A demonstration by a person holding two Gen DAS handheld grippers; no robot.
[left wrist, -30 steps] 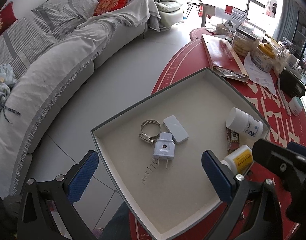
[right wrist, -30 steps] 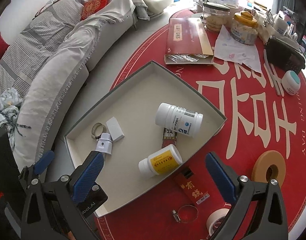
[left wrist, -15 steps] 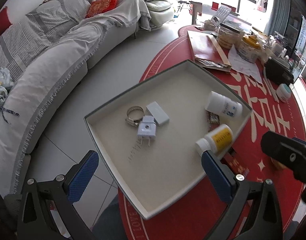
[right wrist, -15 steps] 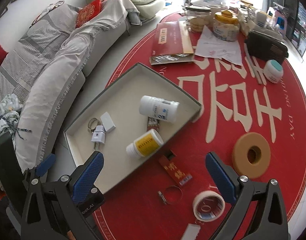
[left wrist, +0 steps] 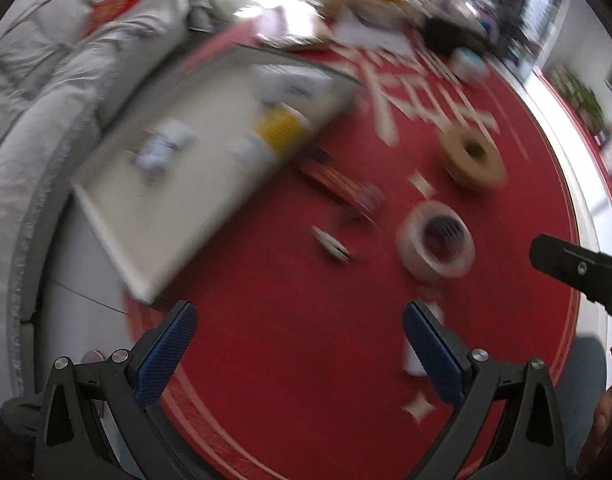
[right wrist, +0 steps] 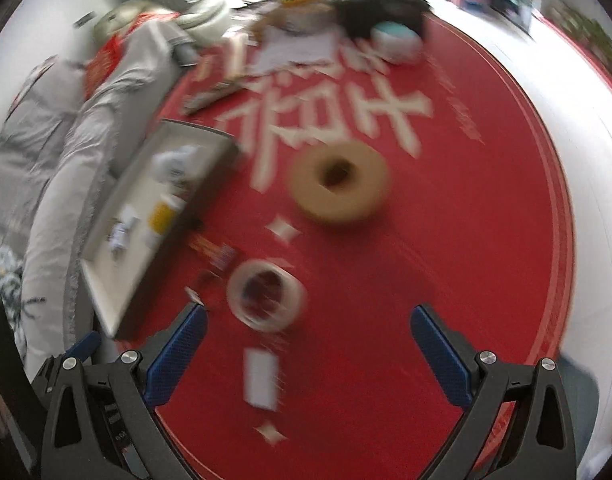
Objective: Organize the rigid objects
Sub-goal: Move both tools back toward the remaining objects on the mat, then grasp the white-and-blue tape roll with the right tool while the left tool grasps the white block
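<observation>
Both views are motion-blurred. A grey-rimmed shallow tray [left wrist: 153,216] [right wrist: 105,280] sits at the table's left edge, holding a yellow-labelled bottle [left wrist: 279,128] [right wrist: 161,216], a white bottle [left wrist: 289,80], and a white plug [left wrist: 157,152] [right wrist: 121,232]. On the red table lie a pale tape roll [left wrist: 436,242] [right wrist: 265,296], a tan tape roll [left wrist: 472,156] [right wrist: 338,180], a red packet [left wrist: 338,184], and a small white block [right wrist: 259,376]. My left gripper [left wrist: 297,352] is open and empty above the table. My right gripper [right wrist: 310,352] is open and empty, above the white block.
A grey-covered sofa [left wrist: 37,92] [right wrist: 45,140] runs along the left. Jars, papers and a black case [left wrist: 450,32] crowd the table's far side, with a teal-lidded tub [right wrist: 398,40]. The right gripper's body [left wrist: 578,268] shows at the left view's right edge.
Both grippers swung right and back from the tray, out over the table; the tape rolls and white block have come into view. Both stayed open.
</observation>
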